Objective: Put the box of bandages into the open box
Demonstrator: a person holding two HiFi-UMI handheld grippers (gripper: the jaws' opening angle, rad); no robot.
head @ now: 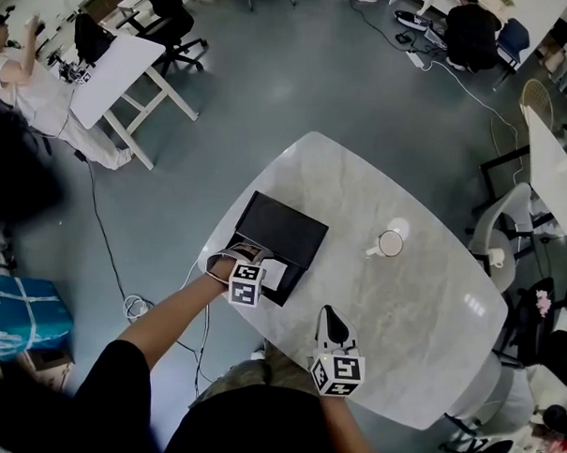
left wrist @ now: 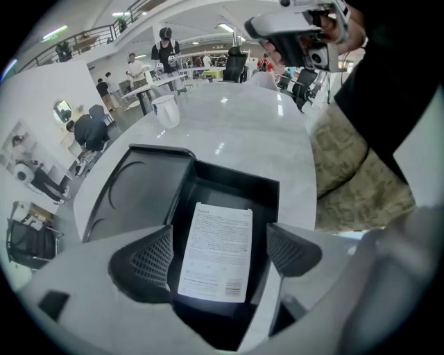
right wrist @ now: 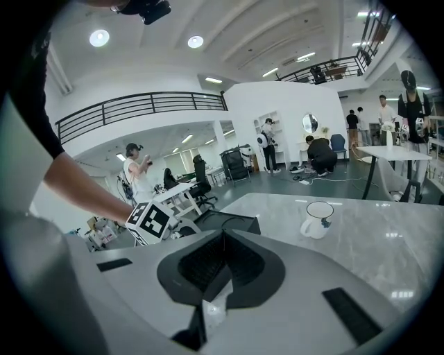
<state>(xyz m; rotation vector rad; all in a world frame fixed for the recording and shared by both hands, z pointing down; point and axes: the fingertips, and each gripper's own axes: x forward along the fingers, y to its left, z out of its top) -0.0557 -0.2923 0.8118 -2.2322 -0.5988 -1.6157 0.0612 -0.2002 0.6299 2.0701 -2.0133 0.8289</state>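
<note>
1. Currently the L gripper (head: 250, 260) hangs over the open box (left wrist: 236, 184), which sits at the near-left corner of the tabletop (head: 414, 309).
2. L jaws are spread wide, one pad either side of the bandage box (left wrist: 216, 251). There is a clear gap at the right pad, so it isn't clamped.
3. The bandage box lies flat inside the open box w/ its white printed face up, long side running away from the gripper.
4. The black lid (head: 285, 227) lies flat just beyond the tray, touching it.
5. The R gripper (right wrist: 222, 239) is over the tabletop's near edge, well apart from the open box. Its jaws are pressed together w/ nothing between them.
6. A white mug (head: 389, 242) stands upright toward mid-tabletop, handle twd the open box, apart from both grippers.
</note>
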